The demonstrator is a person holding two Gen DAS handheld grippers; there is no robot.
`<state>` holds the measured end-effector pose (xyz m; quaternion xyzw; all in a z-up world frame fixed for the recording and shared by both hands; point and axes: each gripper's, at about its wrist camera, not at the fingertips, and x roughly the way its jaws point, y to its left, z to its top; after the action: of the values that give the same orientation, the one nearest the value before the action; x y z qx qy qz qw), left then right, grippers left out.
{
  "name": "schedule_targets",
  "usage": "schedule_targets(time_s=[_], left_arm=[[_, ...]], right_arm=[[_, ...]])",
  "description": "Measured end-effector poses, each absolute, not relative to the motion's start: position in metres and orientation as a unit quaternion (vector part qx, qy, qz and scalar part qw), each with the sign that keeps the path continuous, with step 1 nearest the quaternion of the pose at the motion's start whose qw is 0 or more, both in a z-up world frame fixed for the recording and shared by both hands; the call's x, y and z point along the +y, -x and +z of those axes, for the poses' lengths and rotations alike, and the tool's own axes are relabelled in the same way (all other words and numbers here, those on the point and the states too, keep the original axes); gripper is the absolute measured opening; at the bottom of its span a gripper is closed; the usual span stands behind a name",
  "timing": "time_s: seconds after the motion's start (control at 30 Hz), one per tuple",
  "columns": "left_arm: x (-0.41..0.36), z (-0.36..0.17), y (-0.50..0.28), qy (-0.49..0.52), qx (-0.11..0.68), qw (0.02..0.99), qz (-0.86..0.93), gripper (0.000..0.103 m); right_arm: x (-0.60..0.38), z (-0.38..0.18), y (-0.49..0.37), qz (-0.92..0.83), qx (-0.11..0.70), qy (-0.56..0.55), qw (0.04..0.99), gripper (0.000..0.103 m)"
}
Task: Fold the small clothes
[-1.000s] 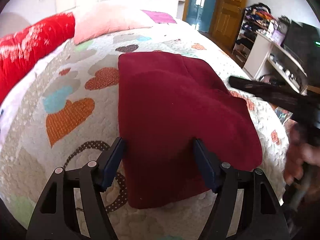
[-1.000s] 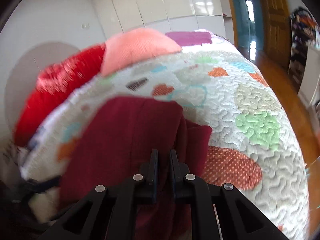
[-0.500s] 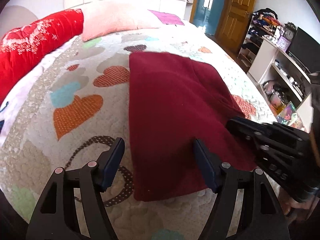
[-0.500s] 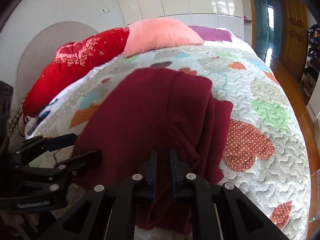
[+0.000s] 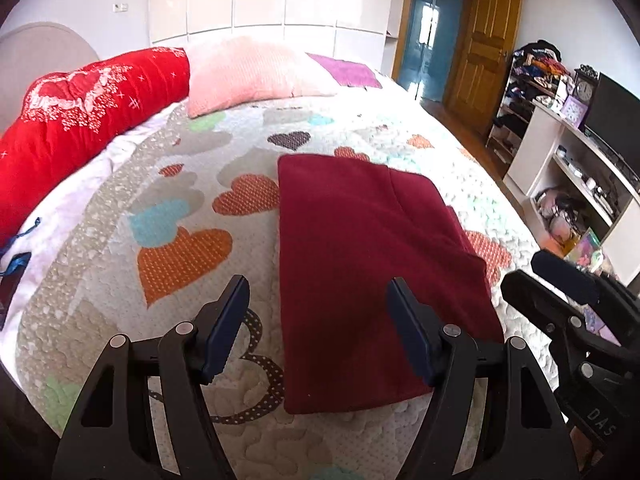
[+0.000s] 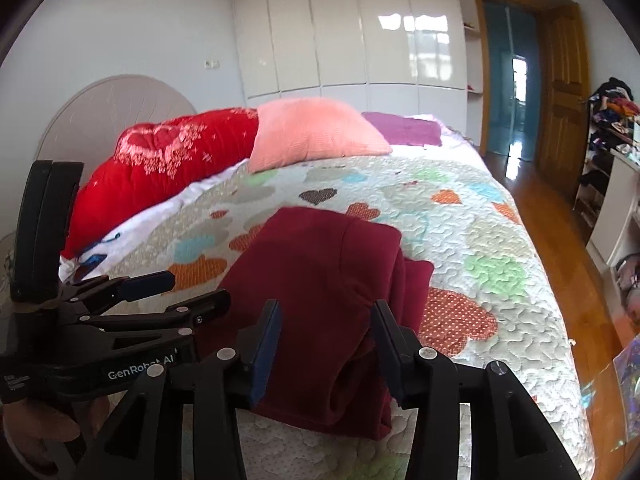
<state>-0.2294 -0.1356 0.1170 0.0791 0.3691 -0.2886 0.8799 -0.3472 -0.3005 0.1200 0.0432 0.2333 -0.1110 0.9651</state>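
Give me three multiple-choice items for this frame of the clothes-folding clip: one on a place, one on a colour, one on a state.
1. Where does the folded garment lie?
A. on the heart-patterned quilt
B. on the white shelf unit
C. on the wooden floor

2. What colour is the folded garment?
A. dark red
B. navy blue
C. mustard yellow

3. How do the two hand-held grippers stand?
A. both shut on the garment
B. left shut, right open
C. both open, holding nothing

Answers:
1. A, since the folded garment rests flat on the heart-patterned quilt, near its front edge.
2. A, as both wrist views show the cloth a deep maroon, darker than the red cushion by the headboard.
3. C, because the left hand-held gripper and the right hand-held gripper each show their fingers spread wide with no cloth pinched between them.
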Motion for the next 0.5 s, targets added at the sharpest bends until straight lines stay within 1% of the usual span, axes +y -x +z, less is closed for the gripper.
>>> schedule_targets(time_s=[0.37, 0.47, 0.5], left_arm=[[-0.134, 0.129, 0.236, -0.082, 0.347, 0.891, -0.282, 0.071], [-0.134, 0.131, 0.238, -0.086, 0.343, 0.892, -0.282, 0.071], [-0.134, 0.131, 0.237, -0.087, 0.343, 0.892, -0.282, 0.071]], right_arm=[[-0.302, 0.118, 0.347, -0.116, 0.237, -0.062, 0.963, 0.047], [-0.301, 0.118, 0.347, -0.115, 0.238, -0.062, 0.962, 0.049], [-0.301, 0.118, 0.347, -0.115, 0.238, -0.063, 0.962, 0.052]])
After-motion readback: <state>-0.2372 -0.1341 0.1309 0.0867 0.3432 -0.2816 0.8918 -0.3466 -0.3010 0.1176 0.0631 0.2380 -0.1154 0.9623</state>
